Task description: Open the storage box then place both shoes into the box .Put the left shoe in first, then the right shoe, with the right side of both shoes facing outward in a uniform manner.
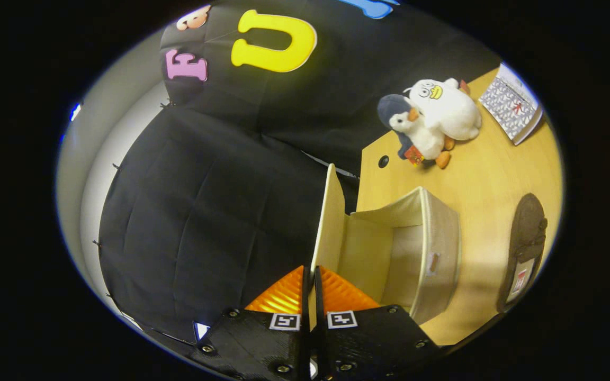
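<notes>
Hand-held gripper (310, 275) apparently pinching thin lid (328, 211); fabric storage box (432, 248) open.

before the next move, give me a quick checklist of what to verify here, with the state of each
1. Lid grip: ok. The tool is shut on the storage box lid, a finger on each face of the panel.
2. Lid position: ok. It stands raised, well clear of the opening.
3. Storage box interior: ok as far as it shows. No shoe in the part that can be seen.
4. Shoe: ok. It lies on the wooden table beyond the box, apart from it.
5. Left or right shoe: cannot tell.
6. Plush toys: ok. They sit further back on the table, away from the box.
</notes>
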The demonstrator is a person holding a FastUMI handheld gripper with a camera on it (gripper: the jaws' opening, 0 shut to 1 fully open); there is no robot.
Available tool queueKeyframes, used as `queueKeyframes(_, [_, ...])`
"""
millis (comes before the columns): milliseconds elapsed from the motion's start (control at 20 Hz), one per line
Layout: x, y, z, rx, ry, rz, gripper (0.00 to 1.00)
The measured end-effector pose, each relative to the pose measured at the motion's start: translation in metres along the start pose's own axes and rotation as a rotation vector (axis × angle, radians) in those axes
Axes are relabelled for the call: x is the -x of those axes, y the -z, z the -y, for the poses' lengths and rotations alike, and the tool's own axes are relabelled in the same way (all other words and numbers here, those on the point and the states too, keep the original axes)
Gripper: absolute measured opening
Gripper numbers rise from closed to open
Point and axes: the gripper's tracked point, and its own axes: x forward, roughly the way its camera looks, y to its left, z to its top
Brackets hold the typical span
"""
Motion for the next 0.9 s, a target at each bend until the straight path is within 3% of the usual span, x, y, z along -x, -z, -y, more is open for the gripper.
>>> queueKeyframes(400, [-0.103,0.044,-0.092,0.072,-0.028,-0.061,0.05])
queueKeyframes(700, [-0.189,0.086,-0.092,0.109,0.026,-0.107,0.05])
queueKeyframes(900, [-0.214,0.105,-0.088,0.079,0.047,-0.106,0.05])
